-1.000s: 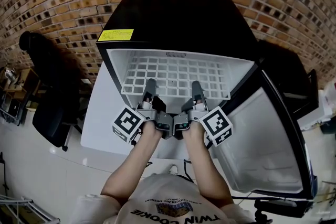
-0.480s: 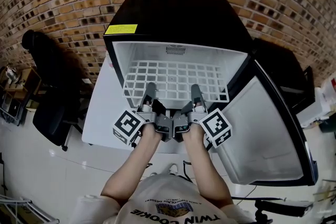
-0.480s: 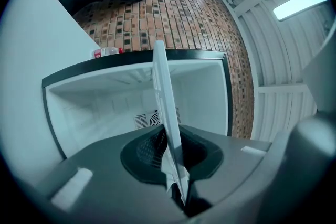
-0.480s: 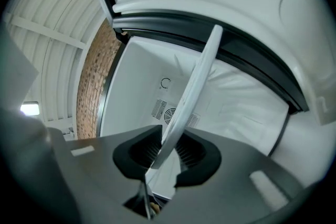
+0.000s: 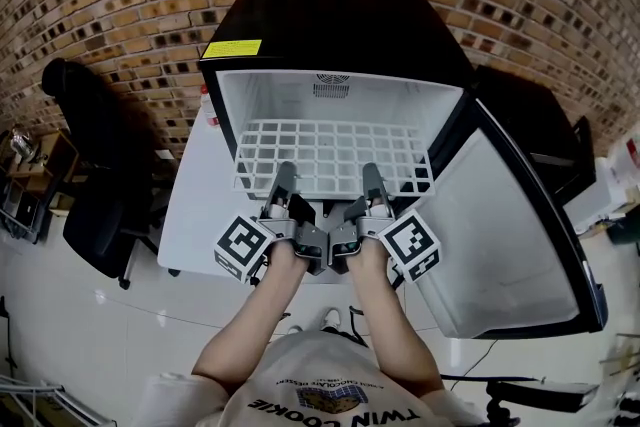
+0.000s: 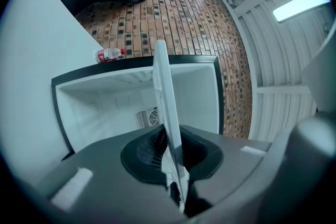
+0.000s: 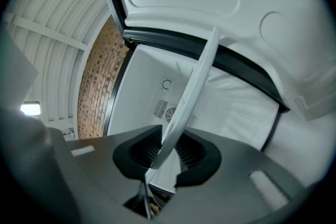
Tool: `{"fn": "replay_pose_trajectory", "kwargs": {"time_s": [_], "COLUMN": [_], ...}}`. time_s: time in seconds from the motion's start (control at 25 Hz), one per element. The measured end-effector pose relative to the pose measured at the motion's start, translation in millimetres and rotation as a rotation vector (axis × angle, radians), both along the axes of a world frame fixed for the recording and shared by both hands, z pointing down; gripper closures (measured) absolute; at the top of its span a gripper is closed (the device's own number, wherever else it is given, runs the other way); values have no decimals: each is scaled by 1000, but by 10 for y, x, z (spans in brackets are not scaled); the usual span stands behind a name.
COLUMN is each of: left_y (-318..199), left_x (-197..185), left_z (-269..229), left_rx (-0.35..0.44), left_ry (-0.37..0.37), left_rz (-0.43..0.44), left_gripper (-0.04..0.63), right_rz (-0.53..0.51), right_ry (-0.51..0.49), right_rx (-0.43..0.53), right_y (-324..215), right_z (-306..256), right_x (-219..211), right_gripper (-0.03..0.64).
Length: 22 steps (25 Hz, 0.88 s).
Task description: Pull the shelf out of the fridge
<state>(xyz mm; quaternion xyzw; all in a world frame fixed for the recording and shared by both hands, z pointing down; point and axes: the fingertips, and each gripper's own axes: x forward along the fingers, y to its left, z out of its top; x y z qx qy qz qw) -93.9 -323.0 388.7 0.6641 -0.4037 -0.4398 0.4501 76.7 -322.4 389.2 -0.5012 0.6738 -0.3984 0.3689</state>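
A small black fridge [image 5: 330, 15] stands against the brick wall with its door [image 5: 500, 245] swung open to the right. Its white wire shelf [image 5: 330, 155] sticks out of the white cavity toward me. My left gripper [image 5: 283, 183] is shut on the shelf's front edge, left of centre, and my right gripper [image 5: 370, 181] is shut on it right of centre. In the left gripper view the shelf [image 6: 167, 113] runs edge-on between the jaws of that gripper [image 6: 173, 157]. The right gripper view shows the shelf [image 7: 191, 97] slanting through the jaws of the right gripper [image 7: 167, 157].
The fridge rests on a white low table [image 5: 195, 225]. A black office chair [image 5: 95, 175] stands to the left. A small bottle [image 6: 107, 54] lies beside the fridge by the wall. The open door blocks the right side.
The shelf has slid further out of the fridge toward me, with both grippers drawing back on its front edge. The view has shifted slightly.
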Motion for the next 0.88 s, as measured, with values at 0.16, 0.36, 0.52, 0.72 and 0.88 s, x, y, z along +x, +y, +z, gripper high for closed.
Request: {"fn": "replay_pose_trajectory", "kwargs": {"time_s": [0.16,0.36,0.52,0.72,0.88], "left_y": [121,275,479,725,832], "left_x": [6,3,-10,-59,-95], "left_z": [12,-11,-118,-204,-298], "left_rx": [0,11,53,96,147], "left_ry": [4,10,-7,16,-10], "left_rz": [8,27,39,57,65], "left_gripper": [568,568,572,572,572], "right_rz": [5,13,4,4,0], "right_ry": [0,13,9,47,51], "right_rx": [1,9,23,86,124], "right_y": [119,288,472,746,873], "right_z": [10,10,10,-151,-234], "right_x": [3,-9,-42,-98,-143], "right_gripper": [545,537,523,522,518]}}
